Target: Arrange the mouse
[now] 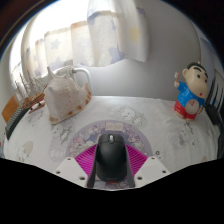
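the fingers (111,170) seem to pinch the black mouse (111,157), teapot (67,92) and figurine (190,90) well beyond.

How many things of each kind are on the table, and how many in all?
Mouse, between the gripper fingers: 1
Teapot: 1
Figurine: 1
Total: 3
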The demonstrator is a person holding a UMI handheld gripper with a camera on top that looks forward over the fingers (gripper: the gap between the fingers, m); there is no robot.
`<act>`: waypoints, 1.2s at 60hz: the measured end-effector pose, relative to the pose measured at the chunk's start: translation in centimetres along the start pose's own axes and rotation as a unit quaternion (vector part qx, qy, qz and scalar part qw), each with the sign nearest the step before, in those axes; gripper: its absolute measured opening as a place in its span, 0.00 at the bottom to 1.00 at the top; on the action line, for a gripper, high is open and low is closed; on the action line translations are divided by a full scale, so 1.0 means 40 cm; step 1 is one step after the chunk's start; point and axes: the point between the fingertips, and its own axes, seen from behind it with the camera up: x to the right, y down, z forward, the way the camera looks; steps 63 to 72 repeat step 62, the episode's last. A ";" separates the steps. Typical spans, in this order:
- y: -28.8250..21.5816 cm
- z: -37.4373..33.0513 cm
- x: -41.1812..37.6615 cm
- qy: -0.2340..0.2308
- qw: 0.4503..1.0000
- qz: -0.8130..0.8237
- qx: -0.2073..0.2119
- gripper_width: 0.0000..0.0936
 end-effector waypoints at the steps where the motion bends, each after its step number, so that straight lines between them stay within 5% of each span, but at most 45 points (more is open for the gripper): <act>1: 0.003 0.004 -0.001 0.000 1.000 0.000 0.000 0.51; 6: 0.008 0.006 0.001 0.006 1.000 -0.013 0.001 0.59; 10: 0.001 -0.018 0.009 0.017 1.000 -0.016 -0.006 0.93; 24: -0.062 -0.301 0.056 0.046 0.999 0.013 -0.015 0.91; 41: 0.017 -0.667 0.131 0.092 0.994 0.032 -0.046 0.92; 72: 0.104 -0.784 0.161 0.108 0.993 0.016 -0.032 0.91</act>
